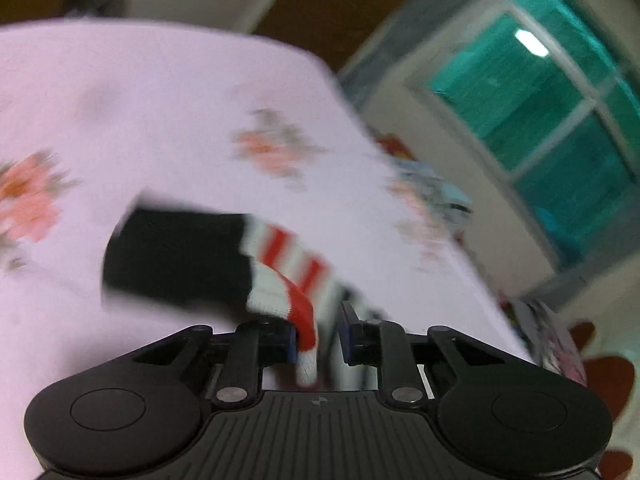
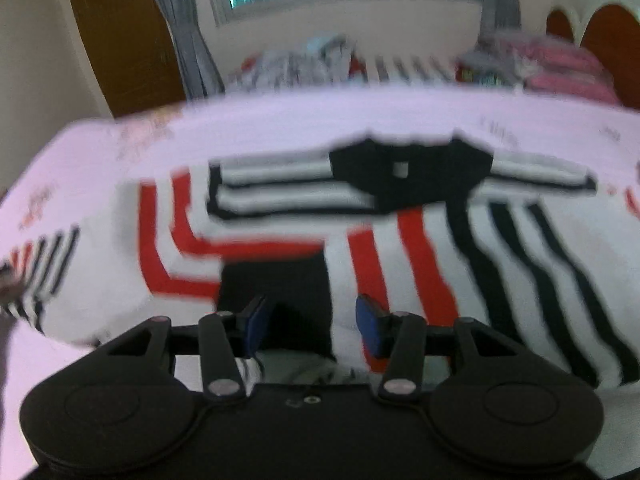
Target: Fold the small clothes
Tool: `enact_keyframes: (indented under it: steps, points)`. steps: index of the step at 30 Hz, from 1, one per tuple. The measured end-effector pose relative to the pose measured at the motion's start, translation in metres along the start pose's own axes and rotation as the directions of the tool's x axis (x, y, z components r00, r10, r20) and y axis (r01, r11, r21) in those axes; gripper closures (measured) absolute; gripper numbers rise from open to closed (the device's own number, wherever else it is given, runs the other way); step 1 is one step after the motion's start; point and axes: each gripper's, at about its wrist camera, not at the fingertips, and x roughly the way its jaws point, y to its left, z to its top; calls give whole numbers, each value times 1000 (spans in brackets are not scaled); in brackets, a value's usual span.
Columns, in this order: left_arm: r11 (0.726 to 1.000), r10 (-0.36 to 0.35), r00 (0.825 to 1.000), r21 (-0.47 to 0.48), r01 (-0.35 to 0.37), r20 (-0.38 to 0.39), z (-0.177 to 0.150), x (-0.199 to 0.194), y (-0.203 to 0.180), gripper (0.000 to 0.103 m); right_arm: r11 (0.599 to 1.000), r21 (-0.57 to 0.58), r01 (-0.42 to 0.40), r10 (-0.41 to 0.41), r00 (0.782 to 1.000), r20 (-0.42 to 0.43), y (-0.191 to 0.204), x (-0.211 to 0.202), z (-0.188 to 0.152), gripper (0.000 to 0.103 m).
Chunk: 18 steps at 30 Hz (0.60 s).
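The left gripper [image 1: 318, 336] has its fingers [image 1: 291, 342] clamped on a red-and-white striped fold of the small shirt [image 2: 400, 240], which lies spread on the pink floral bed sheet [image 1: 160, 112]. The right gripper [image 2: 312, 328] hovers over the hem, fingers [image 2: 370, 328] apart, holding nothing. It looks a light, limp knit, likely to sag; pinching edges or corners should suit it best.

Pale pink floral bedsheet [image 2: 280, 120] covers the bed. Teal-glazed window [image 1: 560, 120], grey curtain [image 2: 188, 40], brown door [image 2: 120, 40] behind.
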Motion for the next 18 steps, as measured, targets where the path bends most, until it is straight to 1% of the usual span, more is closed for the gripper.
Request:
enact_keyframes:
  steps: [2, 3, 4, 5, 7, 9, 10, 11, 12, 13, 15, 16, 17, 18]
  points:
    - [994, -82, 996, 72, 83, -17, -6, -5, -37, 83, 1000, 7, -14, 14, 1000, 3, -1, -3, 2, 55]
    - [988, -123, 992, 94, 126, -29, -11, -7, -53, 83, 999, 27, -35, 34, 999, 19, -4, -9, 3, 56]
    - [978, -164, 986, 124, 168, -40, -16, -10, -72, 83, 998, 41, -45, 44, 998, 34, -7, -15, 3, 56]
    - [961, -217, 974, 163, 225, -63, -24, -12, -96, 83, 998, 50, -46, 43, 998, 48, -10, -21, 4, 56]
    - [929, -302, 946, 189, 319, -116, -42, -16, -134, 83, 996, 67, -55, 50, 996, 75, -19, -36, 4, 56]
    - [882, -372, 910, 237, 408, -183, -68, -16, -176, 83, 995, 88, -53, 44, 994, 99, -32, -50, 3, 55]
    - [861, -393, 894, 254, 440, -215, -82, -15, -194, 83, 994, 100, -44, 33, 994, 108, -40, -57, 1, 54]
    - [840, -415, 871, 259, 477, -262, -100, -11, -211, 83, 993, 112, -38, 25, 993, 114, -48, -64, -1, 54]
    - [821, -428, 850, 262, 508, -306, -116, -8, -226, 83, 992, 124, -31, 16, 993, 120, -56, -70, -4, 53]
    - [802, -433, 833, 276, 530, -344, -133, -5, -239, 83, 990, 136, -20, 3, 992, 124, -65, -76, -7, 53]
    - [760, -417, 796, 311, 571, -439, -168, 5, -264, 83, 987, 158, -1, -19, 992, 123, -81, -84, -13, 52]
    - [746, -386, 788, 340, 572, -479, -185, 10, -273, 83, 986, 169, 8, -28, 993, 118, -90, -87, -17, 52]
    - [738, -355, 790, 368, 565, -500, -198, 13, -279, 83, 984, 175, 14, -34, 993, 112, -95, -88, -19, 51]
    - [729, -339, 785, 383, 567, -518, -207, 15, -281, 83, 983, 182, 20, -40, 994, 106, -100, -90, -22, 50]
